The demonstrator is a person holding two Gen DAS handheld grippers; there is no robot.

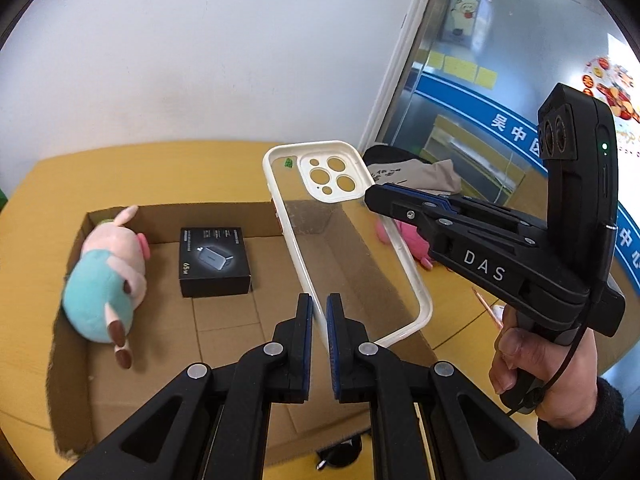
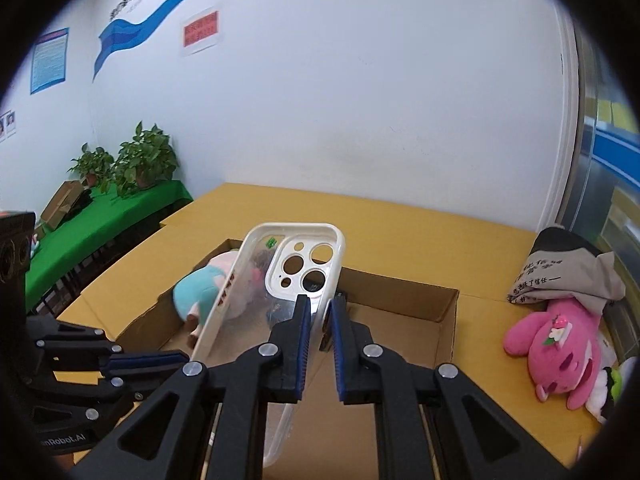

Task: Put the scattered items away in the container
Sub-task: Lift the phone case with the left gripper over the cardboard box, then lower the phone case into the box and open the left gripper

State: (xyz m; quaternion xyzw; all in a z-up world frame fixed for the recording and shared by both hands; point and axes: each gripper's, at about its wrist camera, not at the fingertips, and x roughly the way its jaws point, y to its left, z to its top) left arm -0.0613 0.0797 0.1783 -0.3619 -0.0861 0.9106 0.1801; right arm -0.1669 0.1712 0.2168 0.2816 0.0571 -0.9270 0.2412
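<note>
I have both hand-held grippers pinching the phone case (image 1: 352, 240) above the cardboard box (image 1: 224, 320): the left hand-held gripper (image 1: 319, 320) clamps its lower edge, the right hand-held gripper (image 2: 320, 320) its camera end. A plush pig (image 1: 106, 280) and black charger box (image 1: 214, 260) lie inside.

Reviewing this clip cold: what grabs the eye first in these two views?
The clear phone case with a white rim, held up over the open cardboard box, pinched by both the left gripper and the right gripper. In the box lie a pig plush and a black charger box. A pink plush lies on the table right of the box.
</note>
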